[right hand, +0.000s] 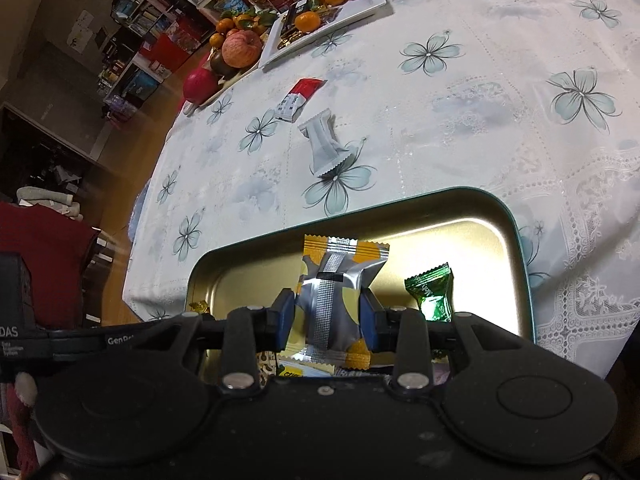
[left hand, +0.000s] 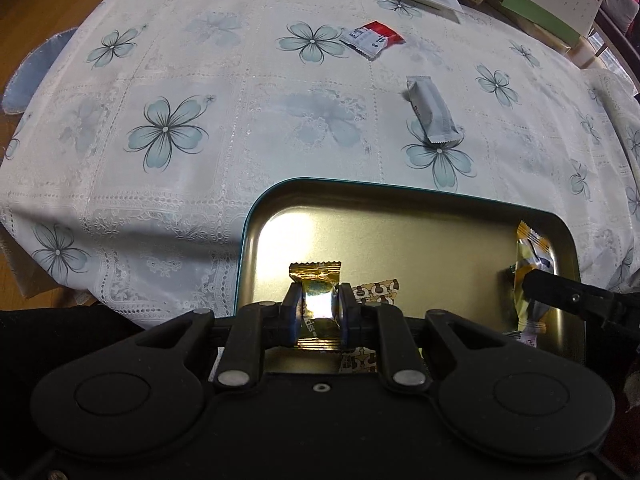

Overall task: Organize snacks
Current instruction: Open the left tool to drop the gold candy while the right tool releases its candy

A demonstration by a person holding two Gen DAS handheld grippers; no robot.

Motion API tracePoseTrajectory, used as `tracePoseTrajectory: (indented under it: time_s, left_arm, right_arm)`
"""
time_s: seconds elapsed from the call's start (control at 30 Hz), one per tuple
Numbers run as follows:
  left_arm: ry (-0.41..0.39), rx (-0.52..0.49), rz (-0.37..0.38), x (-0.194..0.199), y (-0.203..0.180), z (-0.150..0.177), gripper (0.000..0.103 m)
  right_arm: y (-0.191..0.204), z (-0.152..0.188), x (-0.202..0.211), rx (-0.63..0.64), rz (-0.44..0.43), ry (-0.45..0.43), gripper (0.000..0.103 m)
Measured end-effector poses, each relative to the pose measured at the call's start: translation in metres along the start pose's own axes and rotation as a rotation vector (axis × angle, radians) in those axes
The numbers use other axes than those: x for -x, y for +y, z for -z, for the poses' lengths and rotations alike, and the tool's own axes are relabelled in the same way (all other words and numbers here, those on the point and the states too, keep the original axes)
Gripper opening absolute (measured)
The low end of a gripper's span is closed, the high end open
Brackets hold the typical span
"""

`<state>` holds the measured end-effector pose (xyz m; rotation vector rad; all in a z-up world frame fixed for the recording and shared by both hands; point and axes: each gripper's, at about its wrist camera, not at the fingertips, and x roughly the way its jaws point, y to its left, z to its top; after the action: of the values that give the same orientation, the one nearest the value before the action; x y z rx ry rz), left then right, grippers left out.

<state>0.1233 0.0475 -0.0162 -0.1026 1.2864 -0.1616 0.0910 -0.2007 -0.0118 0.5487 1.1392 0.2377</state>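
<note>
- Step in hand: dropping snacks into the tin tray [left hand: 400, 196] — both grippers are loaded and sit over it, low in each frame.
- Left gripper [left hand: 319, 312]: fingers clamped on a gold-foil candy [left hand: 316, 292], bottom centre of the left wrist view, above the tray floor. Whether the candy touches the floor, can't tell.
- Right gripper [right hand: 327, 316]: fingers pinched on a silver-and-yellow snack pack [right hand: 336, 280], bottom centre of the right wrist view, also over the tray [right hand: 516, 240].
- Already in the tray: a green-wrapped candy [right hand: 432, 296] just right of the held pack, a brown patterned wrapper [left hand: 380, 290] beside the gold candy, more wrappers partly hidden under the grippers.
- Still out on the flowered tablecloth [left hand: 200, 80]: a white snack bar [left hand: 432, 114] right of centre, near the tray's far rim, and a red-and-white packet [left hand: 372, 38] further up, upper centre.
- Judgement — task roughly midway; two loose items left on the cloth.
- Next move calls for: opening both sets of fingers so the two held pieces land inside the rim, then lifting clear and reaching up-frame for the white bar first, since it lies nearer.
- Fruit trays at the top edge look unrelated — leave alone.
</note>
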Motion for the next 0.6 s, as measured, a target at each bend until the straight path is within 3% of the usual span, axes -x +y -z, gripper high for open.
tracePoseTrajectory:
  time_s: [0.3,0.6]
  left_arm:
    - [0.015,0.073,0.081,0.002,0.010,-0.001,0.026]
    - [0.009,0.034,0.029,0.000,0.003,0.001,0.028]
  right_arm:
    - [0.002,0.005,0.002,-0.002,-0.027,-0.019,0.037]
    - [0.003,0.006,0.003,-0.004,-0.040,-0.032,0.039]
